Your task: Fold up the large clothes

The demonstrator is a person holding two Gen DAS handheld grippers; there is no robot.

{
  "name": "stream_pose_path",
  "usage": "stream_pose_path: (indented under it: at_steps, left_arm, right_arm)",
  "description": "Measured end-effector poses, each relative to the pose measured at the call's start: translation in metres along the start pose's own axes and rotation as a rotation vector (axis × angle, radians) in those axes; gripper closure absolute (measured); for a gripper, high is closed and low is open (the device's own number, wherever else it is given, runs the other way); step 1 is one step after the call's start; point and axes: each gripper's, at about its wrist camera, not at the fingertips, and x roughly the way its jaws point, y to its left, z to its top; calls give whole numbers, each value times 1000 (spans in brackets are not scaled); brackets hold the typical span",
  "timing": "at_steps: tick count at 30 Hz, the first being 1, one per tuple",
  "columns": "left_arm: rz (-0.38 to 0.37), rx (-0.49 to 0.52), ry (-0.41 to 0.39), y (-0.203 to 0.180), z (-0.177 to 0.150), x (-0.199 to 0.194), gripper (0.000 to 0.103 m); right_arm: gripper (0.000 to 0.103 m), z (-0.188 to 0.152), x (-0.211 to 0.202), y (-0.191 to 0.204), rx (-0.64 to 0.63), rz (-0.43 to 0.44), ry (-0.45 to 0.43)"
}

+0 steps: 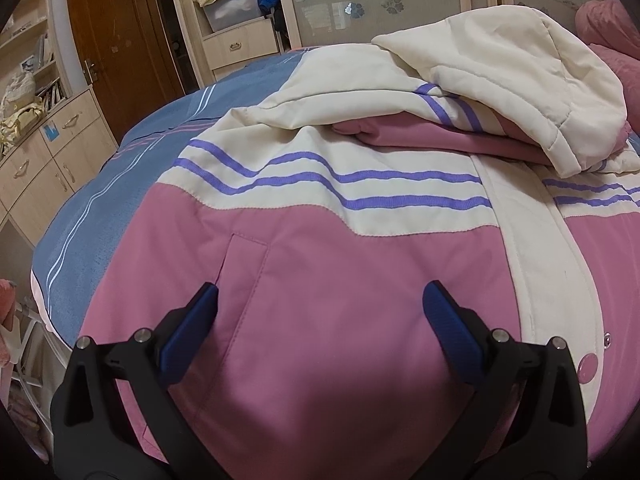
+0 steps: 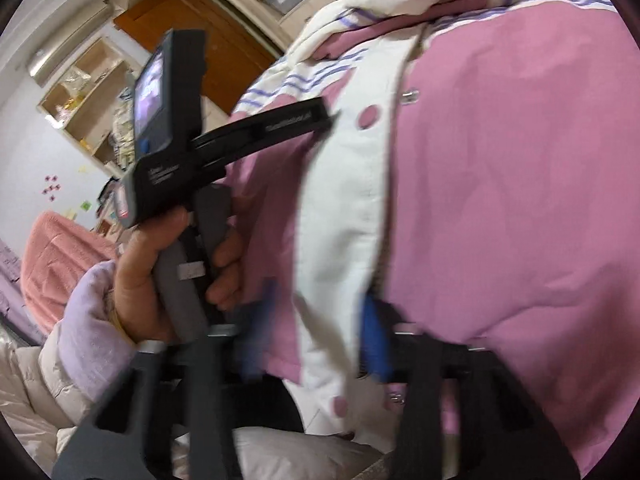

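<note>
A pink and cream hooded jacket [image 1: 320, 248] with purple stripes lies front up on a bed with a blue cover [image 1: 120, 184]. Its cream hood [image 1: 520, 80] is folded over the chest. My left gripper [image 1: 320, 304] is open, its blue fingers [image 1: 192, 328] spread just above the pink lower front beside a pocket slit. My right gripper [image 2: 320, 324] is open over the jacket's cream front placket [image 2: 344, 208], near the hem; the view is blurred. The other hand-held gripper [image 2: 192, 152] shows in the right wrist view, gripped by a hand.
A brown door [image 1: 116, 40], cream cabinets and drawers [image 1: 48, 160] and a shelf with a plastic box [image 1: 232, 4] stand beyond the bed. Pink pillows [image 1: 608, 40] lie at the far right. A pink cushioned seat [image 2: 56, 256] is beside the bed.
</note>
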Motion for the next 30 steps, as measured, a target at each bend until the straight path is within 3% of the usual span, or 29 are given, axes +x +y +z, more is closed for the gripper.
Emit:
stream_pose_path:
  at_steps: [6, 11, 16, 17, 21, 27, 29, 30]
  left_arm:
    - [-3, 2, 7, 0, -2, -2, 2]
    - [-2, 6, 7, -1, -3, -3, 2]
    - [5, 5, 7, -2, -1, -2, 2]
    - [4, 5, 8, -2, -1, -2, 2]
    - [4, 5, 8, -3, -1, -3, 2]
    - [1, 5, 9, -3, 0, -3, 2]
    - [2, 7, 6, -3, -1, -3, 2]
    - [2, 7, 5, -2, 0, -3, 2]
  right_arm:
    - [99, -5, -18, -4, -10, -12, -49]
    - [99, -10, -36, -19, 34, -14, -71]
    - [98, -9, -27, -17, 41, -7, -35]
    - [96, -9, -25, -16, 45, -9, -27]
    - [60, -8, -19, -12, 37, 44, 3]
    - [54, -11, -17, -1, -7, 26, 7]
    - [60, -11, -16, 1, -18, 21, -3]
    - [85, -10, -15, 3, -35, 14, -11]
